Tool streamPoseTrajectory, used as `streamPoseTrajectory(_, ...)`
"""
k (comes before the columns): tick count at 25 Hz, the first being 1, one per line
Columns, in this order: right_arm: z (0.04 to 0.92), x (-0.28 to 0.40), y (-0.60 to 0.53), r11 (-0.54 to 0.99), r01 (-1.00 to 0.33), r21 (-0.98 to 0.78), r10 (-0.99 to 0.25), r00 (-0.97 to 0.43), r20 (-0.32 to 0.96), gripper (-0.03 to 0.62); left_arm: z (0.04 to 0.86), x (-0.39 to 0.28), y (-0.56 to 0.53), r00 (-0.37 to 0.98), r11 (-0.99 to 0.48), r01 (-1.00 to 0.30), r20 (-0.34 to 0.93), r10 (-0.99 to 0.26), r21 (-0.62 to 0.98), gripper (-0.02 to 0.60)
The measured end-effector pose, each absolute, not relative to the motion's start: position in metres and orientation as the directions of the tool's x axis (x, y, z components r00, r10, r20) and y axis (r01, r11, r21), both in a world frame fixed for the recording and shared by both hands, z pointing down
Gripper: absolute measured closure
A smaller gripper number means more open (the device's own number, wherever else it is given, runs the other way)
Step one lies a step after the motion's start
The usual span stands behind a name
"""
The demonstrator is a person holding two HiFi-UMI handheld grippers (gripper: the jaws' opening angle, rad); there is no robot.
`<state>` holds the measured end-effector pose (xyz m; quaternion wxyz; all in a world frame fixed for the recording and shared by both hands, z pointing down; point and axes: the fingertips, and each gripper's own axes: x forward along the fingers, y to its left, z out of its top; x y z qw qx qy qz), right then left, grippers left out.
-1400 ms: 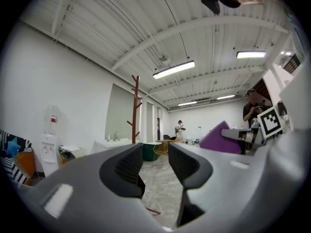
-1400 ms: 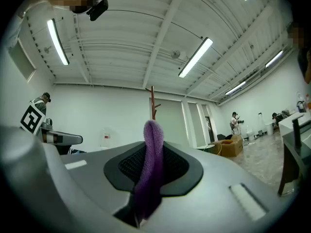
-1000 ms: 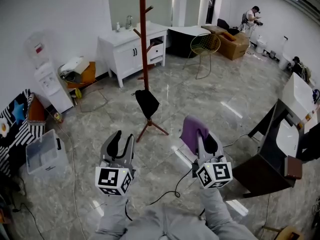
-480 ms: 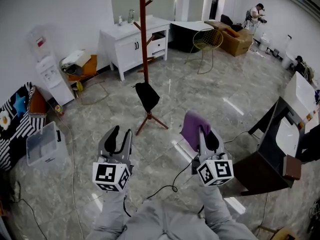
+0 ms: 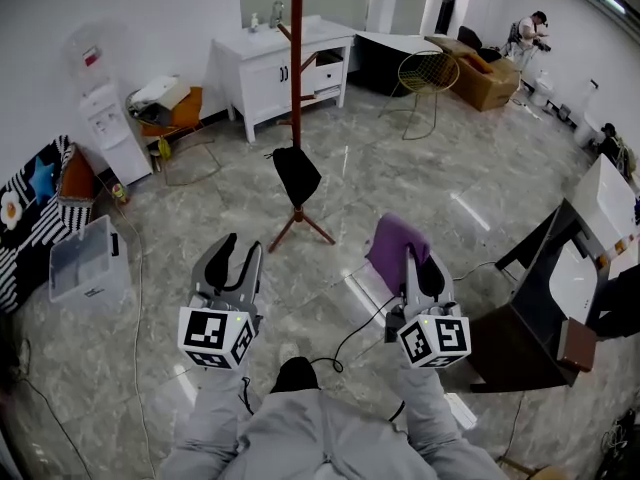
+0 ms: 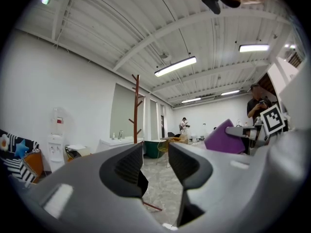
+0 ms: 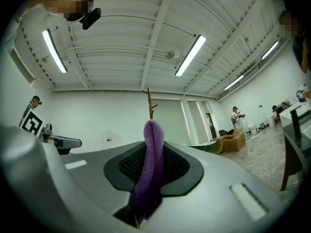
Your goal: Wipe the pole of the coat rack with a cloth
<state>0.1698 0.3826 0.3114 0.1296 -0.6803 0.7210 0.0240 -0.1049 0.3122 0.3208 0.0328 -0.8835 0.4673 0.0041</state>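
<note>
coat rack (image 5: pixel 297 78): the reddish-brown pole stands upright on the marble floor (image 5: pixel 400 168), well ahead of both tools. a black item (image 5: pixel 296 176) hangs low on it, just above the splayed feet.

cloth (image 5: pixel 396 248): purple, pinched between the closed jaws of the right tool (image 5: pixel 414 266). its free end stands up past the tips. it is well apart from the pole, with no contact.

left tool (image 5: pixel 241 254): jaws parted by a moderate gap, nothing between them. it is held beside the right tool at about the same reach.

surroundings: a white cabinet (image 5: pixel 280 63) stands behind the rack, a water dispenser (image 5: pixel 105 123) to its left, a yellow wire chair (image 5: pixel 430 73) to its right. a clear storage box (image 5: pixel 85 268) sits on the floor at far left.
</note>
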Motion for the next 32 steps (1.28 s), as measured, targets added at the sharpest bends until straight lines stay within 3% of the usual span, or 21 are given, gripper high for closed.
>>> streamPoseTrajectory(14,0.317,0.192,0.272,0.050,-0.989,-0.138,-0.974,-0.018,-0.226,0.526,0.317,-0.072,0.185,0.602,-0.599,-0.798,-0.070,-0.795,-0.065,0.411)
streamPoseTrajectory(32,0.305,0.155,0.059,0.031,-0.988,-0.152,-0.970,0.007,-0.244,0.526,0.311,-0.087,-0.025,0.653,-0.651,-0.757,-0.066,-0.754,-0.060,0.411)
